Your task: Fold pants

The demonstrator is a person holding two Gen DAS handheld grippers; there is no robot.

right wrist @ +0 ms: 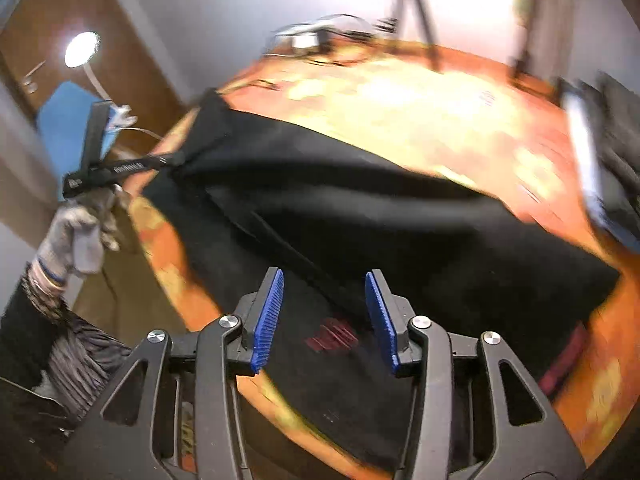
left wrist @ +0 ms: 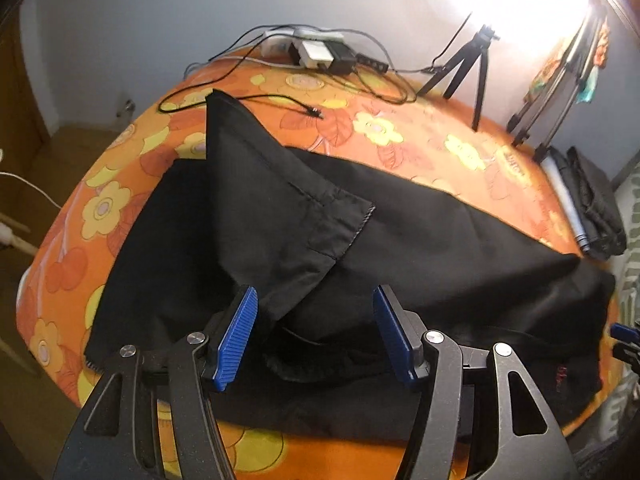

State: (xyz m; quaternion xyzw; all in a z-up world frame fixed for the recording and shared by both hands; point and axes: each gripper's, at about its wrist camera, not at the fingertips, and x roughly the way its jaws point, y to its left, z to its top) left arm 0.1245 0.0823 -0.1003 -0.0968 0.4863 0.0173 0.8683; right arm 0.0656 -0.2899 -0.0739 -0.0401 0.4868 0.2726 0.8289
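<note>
One view alone shows pants' point(left wrist: 360, 240) stitched hem.

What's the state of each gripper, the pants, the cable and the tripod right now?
left gripper: open, holding nothing, over the pants.
right gripper: open, holding nothing, over the pants; view blurred.
pants: lying on the bed, one leg folded over, hem showing.
bed: covered by an orange floral sheet.
loose cable: plug end free on the sheet.
tripod: standing upright.
</note>
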